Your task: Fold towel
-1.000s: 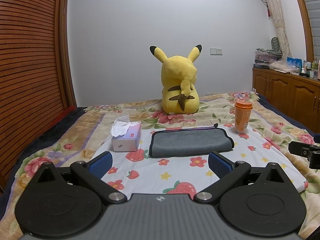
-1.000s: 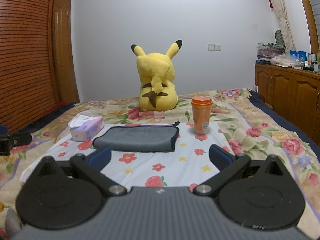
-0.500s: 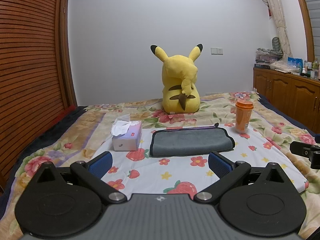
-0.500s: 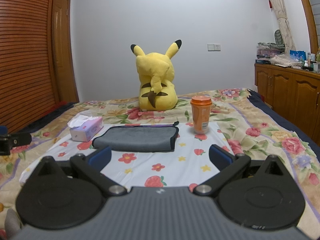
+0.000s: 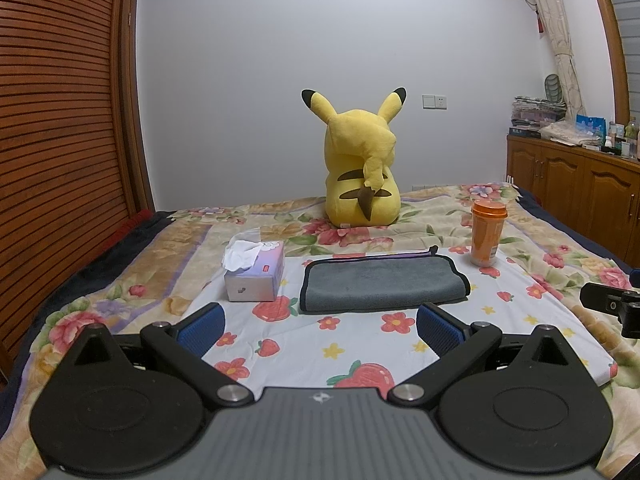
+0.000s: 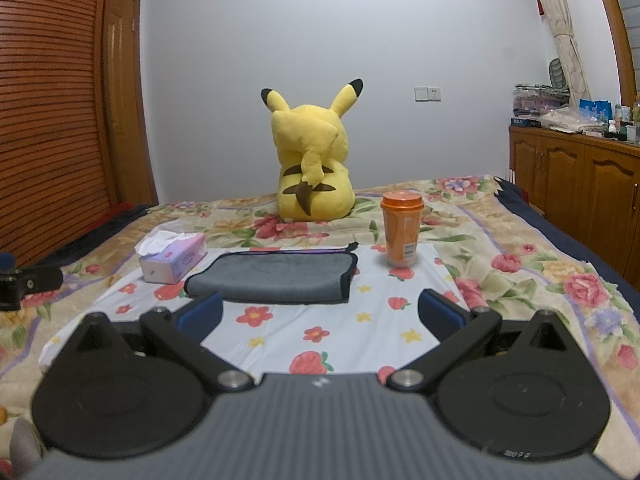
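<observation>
The left gripper (image 5: 320, 322) and right gripper (image 6: 320, 312) are hovering with jaws spread wide, short of the folded grey towel (image 5: 382, 284) lying on the strawberry-print cloth (image 5: 360, 344)

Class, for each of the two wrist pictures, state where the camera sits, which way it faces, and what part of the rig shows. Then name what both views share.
Left wrist: on the left gripper, facing along the bed toward the grey towel; own open blue-padded fingers show, the right gripper at right edge.
Right wrist: on the right gripper, facing likewise; own open fingers show, left gripper at left edge.
Shared: towel, tissue box, orange cup, yellow plush.
</observation>
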Motion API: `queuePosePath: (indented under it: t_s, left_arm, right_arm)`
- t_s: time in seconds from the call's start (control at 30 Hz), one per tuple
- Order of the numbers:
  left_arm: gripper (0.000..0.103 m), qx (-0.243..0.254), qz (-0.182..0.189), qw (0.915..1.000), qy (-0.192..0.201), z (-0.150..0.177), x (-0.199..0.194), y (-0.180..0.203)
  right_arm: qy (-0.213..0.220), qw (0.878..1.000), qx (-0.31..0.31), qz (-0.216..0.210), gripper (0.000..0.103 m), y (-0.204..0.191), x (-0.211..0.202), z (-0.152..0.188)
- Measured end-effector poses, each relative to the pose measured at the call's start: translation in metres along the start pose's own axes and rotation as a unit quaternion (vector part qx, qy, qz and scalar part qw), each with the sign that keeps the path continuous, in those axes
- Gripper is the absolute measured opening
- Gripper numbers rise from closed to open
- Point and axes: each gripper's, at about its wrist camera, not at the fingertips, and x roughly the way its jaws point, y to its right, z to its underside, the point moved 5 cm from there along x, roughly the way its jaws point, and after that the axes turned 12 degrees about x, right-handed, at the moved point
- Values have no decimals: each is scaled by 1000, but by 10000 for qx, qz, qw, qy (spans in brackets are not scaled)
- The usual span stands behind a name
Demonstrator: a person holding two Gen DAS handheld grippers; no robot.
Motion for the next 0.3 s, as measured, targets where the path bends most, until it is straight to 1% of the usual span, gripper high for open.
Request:
queuePosePath:
  t_s: [0.3]
  left_arm:
    - [99,-22,-2,10000,-9,1,1,-1]
  right_arm:
    - [3,10000,4,3,103,1,0,0]
